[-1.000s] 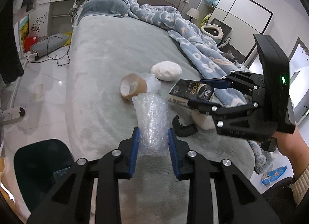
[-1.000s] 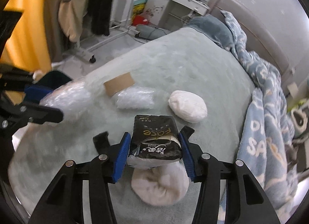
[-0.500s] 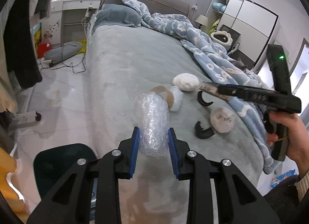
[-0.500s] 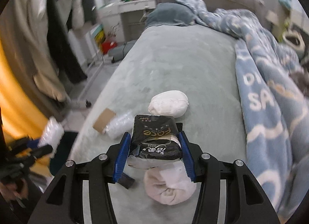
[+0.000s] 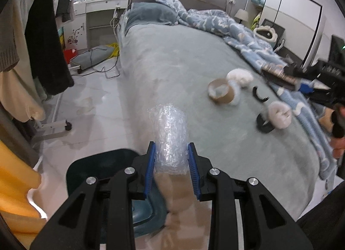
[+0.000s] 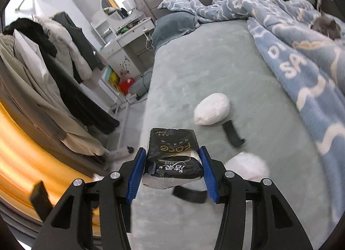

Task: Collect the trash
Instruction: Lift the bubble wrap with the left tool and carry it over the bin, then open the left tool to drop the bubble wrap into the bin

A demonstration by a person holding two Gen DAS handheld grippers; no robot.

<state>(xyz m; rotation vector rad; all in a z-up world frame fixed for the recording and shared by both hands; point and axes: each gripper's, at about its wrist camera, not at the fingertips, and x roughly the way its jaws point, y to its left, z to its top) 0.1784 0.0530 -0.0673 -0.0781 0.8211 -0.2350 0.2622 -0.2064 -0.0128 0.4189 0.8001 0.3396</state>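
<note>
Gripping black "Face" tissue pack point(image 6: 173, 157), right gripper point(image 6: 172, 166), blanket point(image 6: 301, 62) lettered "SA"

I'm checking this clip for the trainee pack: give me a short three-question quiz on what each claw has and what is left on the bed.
1. True or false: the left claw is shut on a roll of bubble wrap.
2. What does the right claw hold? A) a white sock ball B) a black tissue pack C) a cardboard roll
3. Fill in: under the left claw, on the floor beside the bed, stands a dark ____.

Key
1. True.
2. B, the black tissue pack.
3. Bin; the cardboard roll and the white sock ball lie on the bed.
</note>
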